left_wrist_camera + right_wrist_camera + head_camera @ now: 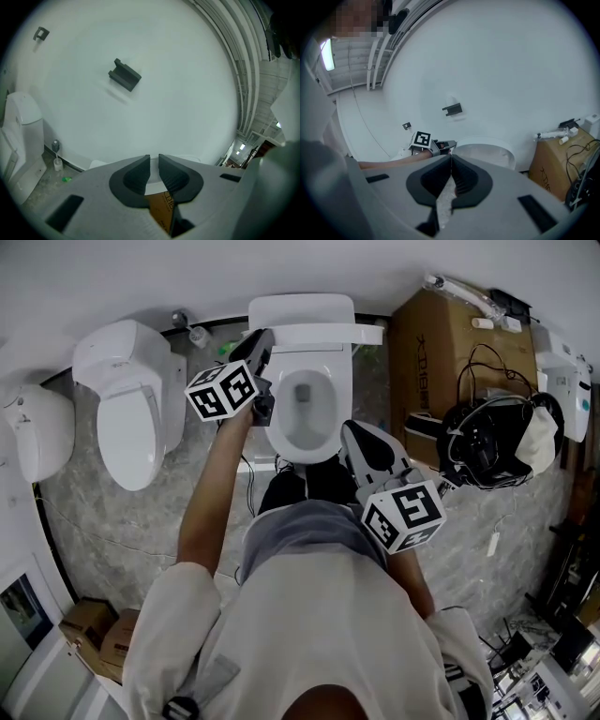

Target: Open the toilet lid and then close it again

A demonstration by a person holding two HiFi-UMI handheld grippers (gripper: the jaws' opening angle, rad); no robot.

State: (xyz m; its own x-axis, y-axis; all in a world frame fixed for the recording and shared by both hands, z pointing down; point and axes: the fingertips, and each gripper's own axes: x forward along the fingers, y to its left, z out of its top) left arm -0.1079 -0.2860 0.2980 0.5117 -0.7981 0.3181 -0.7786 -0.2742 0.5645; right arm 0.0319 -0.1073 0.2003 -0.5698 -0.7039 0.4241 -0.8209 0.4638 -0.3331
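The glossy white plastic toilet lid stands raised against the cistern, above the open oval ceramic bowl. The left gripper has its dark ribbed jaws closed to a slit on the lid's left edge. The right gripper hangs beside the bowl's rim, jaws together and empty. Grey marbled floor tiles meet a plain white wall. One closed white toilet stands left, and one large brown cardboard box stands right.
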